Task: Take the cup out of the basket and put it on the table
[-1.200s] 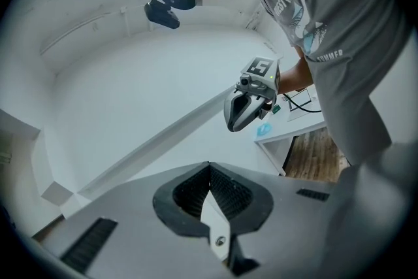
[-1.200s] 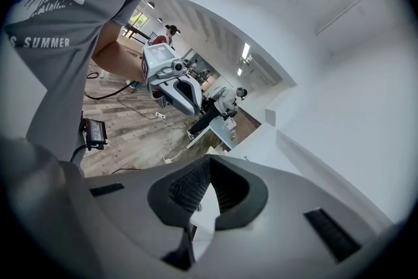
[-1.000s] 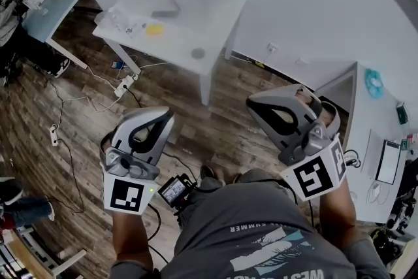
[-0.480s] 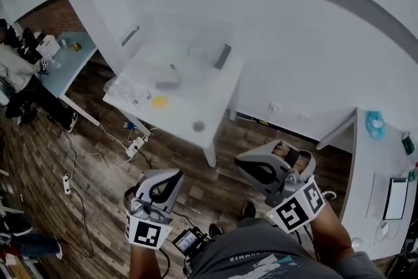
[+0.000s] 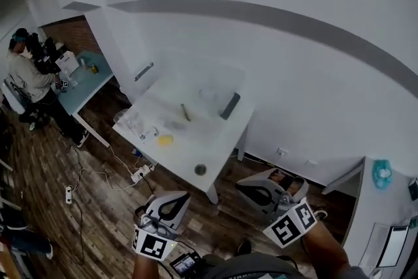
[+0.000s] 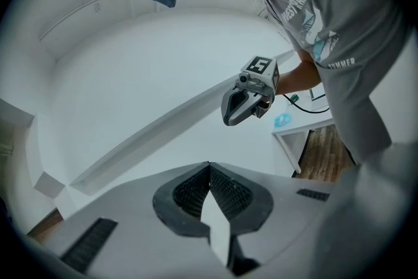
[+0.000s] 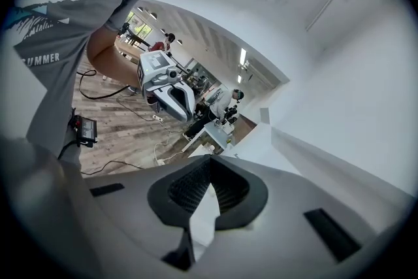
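Observation:
In the head view a white table [image 5: 196,144] stands ahead against the white wall. On it lie a yellow item [image 5: 164,139], a dark bar [image 5: 229,106], a round dark spot [image 5: 200,169] and pale clear things near its left end [image 5: 130,119]. I cannot make out a cup or a basket for certain. My left gripper [image 5: 179,197] is low in the frame, over the wooden floor, shut and empty. To its right, my right gripper [image 5: 243,183] is also shut and empty. Both own views show closed jaws, left [image 6: 209,166] and right [image 7: 209,160], with nothing between them.
A person [image 5: 26,75] sits at a light blue desk [image 5: 91,78] at far left. Cables and a power strip [image 5: 140,173] lie on the wooden floor in front of the table. A white desk [image 5: 385,206] with a teal item [image 5: 382,174] stands at right.
The head view has tilted upward, so the table and wall now fill more of it. Both grippers sit lower and smaller in the frame. Their jaws have stayed shut.

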Motion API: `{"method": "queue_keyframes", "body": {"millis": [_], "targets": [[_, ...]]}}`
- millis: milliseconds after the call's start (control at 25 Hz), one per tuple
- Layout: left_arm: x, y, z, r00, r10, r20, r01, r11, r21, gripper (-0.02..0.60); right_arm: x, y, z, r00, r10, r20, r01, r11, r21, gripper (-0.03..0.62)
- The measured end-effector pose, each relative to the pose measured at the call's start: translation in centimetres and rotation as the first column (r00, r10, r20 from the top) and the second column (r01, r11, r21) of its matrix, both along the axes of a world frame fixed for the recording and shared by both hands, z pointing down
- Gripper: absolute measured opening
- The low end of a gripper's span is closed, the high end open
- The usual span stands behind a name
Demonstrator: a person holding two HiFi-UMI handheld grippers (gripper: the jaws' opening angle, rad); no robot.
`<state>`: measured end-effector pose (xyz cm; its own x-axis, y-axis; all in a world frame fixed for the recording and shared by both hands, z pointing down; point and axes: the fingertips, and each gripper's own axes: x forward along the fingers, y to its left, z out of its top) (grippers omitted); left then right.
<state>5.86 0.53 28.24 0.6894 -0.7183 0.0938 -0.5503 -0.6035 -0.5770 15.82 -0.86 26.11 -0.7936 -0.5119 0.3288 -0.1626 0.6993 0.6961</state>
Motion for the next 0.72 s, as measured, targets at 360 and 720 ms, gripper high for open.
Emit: {"method": "queue_keyframes", "body": {"millis": [360,720], "targets": [[-2.4,-3.7,0.1,1.000,-0.014,0.011,0.014,1.000,-0.005,0.009,-2.0,-4.2,0.3,0.999,0.013,0.031,-0.012,1.000,-0.016,0.008],[-6.9,-9.2,-2.2,0.998,0.055,-0.010,-0.054,0.997,0.059,0.009,-4.7,-8.3,0.2,0.993,0.108,-0.039,-0.109,0.994,-0.030,0.008]]}}
